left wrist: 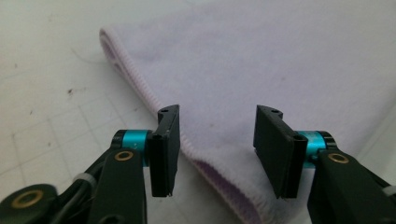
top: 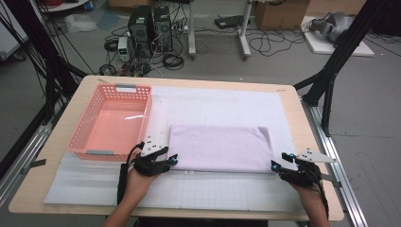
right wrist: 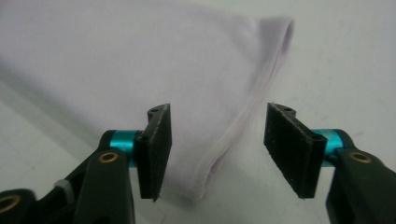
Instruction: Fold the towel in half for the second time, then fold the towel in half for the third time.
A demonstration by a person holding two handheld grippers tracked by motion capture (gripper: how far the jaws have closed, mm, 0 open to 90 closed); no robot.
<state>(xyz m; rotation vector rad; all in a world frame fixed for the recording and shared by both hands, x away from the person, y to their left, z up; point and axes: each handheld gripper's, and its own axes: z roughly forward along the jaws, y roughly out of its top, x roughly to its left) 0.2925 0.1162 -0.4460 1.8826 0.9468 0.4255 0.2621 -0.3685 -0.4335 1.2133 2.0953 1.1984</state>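
Note:
A folded lavender towel (top: 220, 146) lies flat on the white gridded mat (top: 213, 191). My left gripper (top: 172, 159) sits at the towel's near left corner, low over the mat. In the left gripper view its jaws stand open (left wrist: 217, 149) and the towel's hemmed edge (left wrist: 205, 168) runs between them, untouched by the pads. My right gripper (top: 279, 161) is at the near right corner. In the right gripper view it is open too (right wrist: 217, 149), with the towel's folded corner (right wrist: 210, 172) lying between the pads and clear of both.
An empty pink plastic basket (top: 78, 142) stands on the left of the wooden table (top: 312, 142), just beyond my left hand. The mat stretches out in front of the towel to the near edge. Cables and computer cases sit on the floor beyond the table.

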